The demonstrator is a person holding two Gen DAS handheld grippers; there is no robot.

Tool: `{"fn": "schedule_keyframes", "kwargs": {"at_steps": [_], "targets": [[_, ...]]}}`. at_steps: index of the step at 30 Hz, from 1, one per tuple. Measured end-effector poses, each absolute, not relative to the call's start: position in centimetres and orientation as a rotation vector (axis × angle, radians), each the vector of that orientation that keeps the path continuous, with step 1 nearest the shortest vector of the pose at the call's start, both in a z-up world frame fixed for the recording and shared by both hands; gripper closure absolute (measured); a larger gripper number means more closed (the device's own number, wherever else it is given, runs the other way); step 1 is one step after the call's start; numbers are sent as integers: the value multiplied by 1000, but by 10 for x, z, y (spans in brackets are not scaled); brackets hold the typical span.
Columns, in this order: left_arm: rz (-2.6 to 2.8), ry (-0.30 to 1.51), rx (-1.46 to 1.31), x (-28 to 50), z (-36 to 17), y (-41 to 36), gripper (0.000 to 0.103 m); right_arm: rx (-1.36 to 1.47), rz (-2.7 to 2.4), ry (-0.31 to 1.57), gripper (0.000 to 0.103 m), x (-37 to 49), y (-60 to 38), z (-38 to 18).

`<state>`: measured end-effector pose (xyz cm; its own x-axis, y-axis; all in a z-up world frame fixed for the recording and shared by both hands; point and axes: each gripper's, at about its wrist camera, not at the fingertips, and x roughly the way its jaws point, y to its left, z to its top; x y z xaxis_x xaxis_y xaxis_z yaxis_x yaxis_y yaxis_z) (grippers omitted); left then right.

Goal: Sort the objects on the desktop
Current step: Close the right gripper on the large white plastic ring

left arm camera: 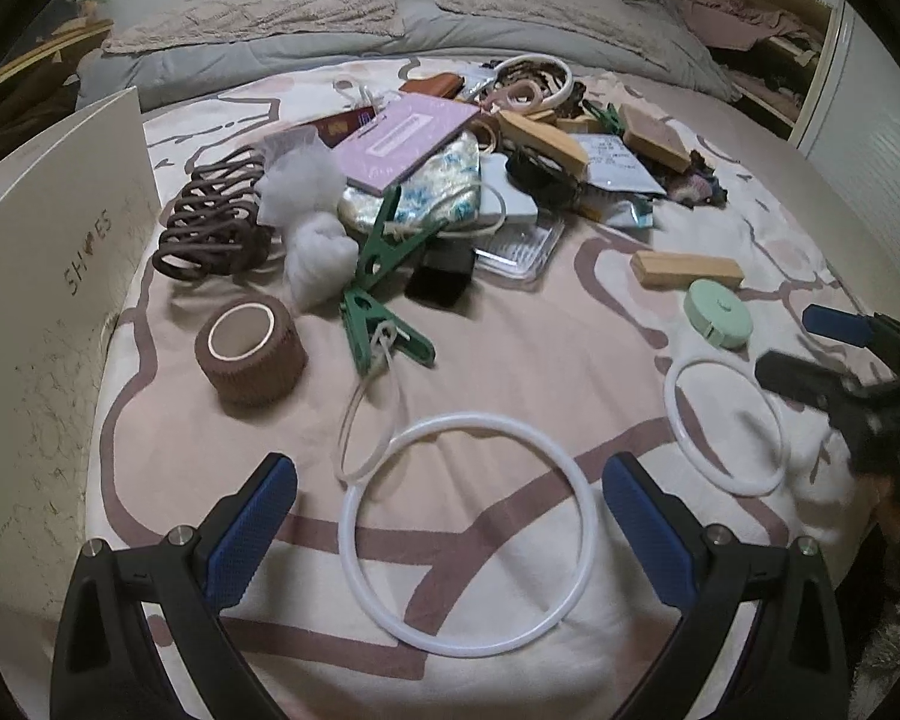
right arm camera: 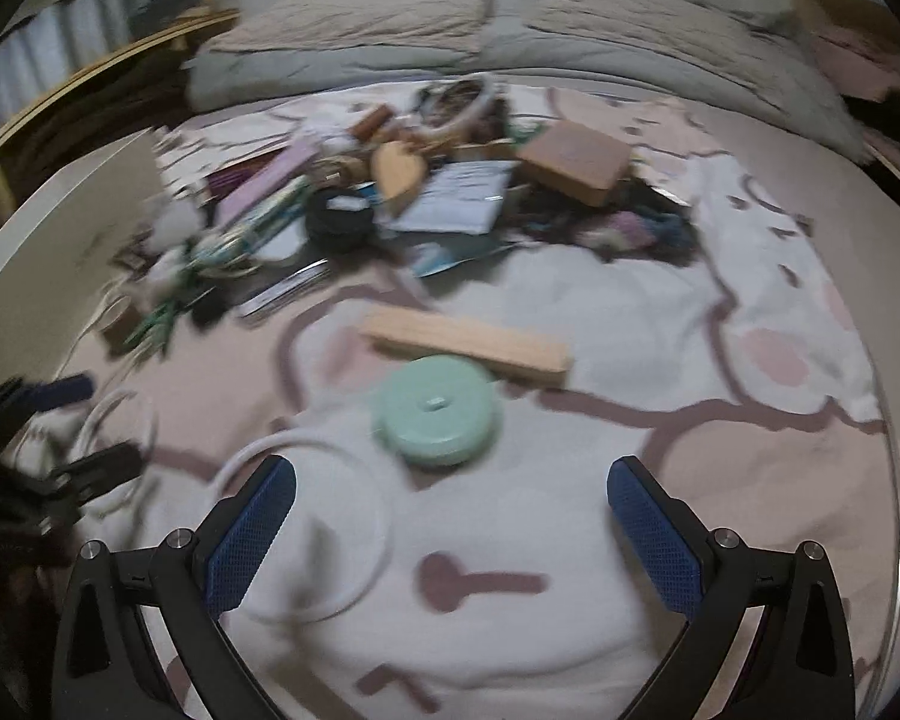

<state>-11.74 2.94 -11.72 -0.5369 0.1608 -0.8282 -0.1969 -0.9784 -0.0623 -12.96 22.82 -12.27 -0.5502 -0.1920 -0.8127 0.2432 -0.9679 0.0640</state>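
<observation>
**Open tongs hover over rings on a cluttered bed**

The left tongs (left arm camera: 450, 516) stand wide apart above a patterned pink-and-white bedspread (left arm camera: 510, 360), holding nothing. A large white ring (left arm camera: 468, 531) lies flat on the cloth between the blue pads (left arm camera: 252, 531), touching neither. A thinner clear ring (left arm camera: 366, 426) lies just beyond it, overlapping its far left edge and tied by string to a green clothes peg (left arm camera: 384, 330). To the left a roll of brown bandage (left arm camera: 251, 354) stands on end, with a cardboard box lid (left arm camera: 48, 300) propped upright at the frame's edge, partly cut off.

The right tongs (right arm camera: 453, 522) are equally wide open and empty. Their view is smeared by motion blur, so much of the heap is hard to read. A mint-green round tape measure (right arm camera: 437, 411) lies ahead of them, near a pale wooden block (right arm camera: 468, 345). A second white ring (right arm camera: 318, 531) lies beside the left pad and passes partly behind it. In the left view the right tongs appear blurred at the right edge, over that smaller ring (left arm camera: 727, 426).

Farther back, the unsorted pile (left arm camera: 480, 150) holds a pink notebook (left arm camera: 408, 138), brown hair ties (left arm camera: 213, 222), white stuffing (left arm camera: 309, 222) and more wooden pieces; items underneath are hidden. Grey pillows (left arm camera: 330, 24) line the headboard end.
</observation>
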Motion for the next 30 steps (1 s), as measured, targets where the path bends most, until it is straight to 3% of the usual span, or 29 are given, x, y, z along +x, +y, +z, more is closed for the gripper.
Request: {"fn": "schedule_keyframes", "kwargs": {"at_steps": [19,30], "targets": [[2571,18,-1414,-107,-125,25,2,1313,-2393,253,0,-113,178,-143],[2573,26,-1412,-108,-125,25,8,1273,-2433,212,0,-108,180,-153]]}}
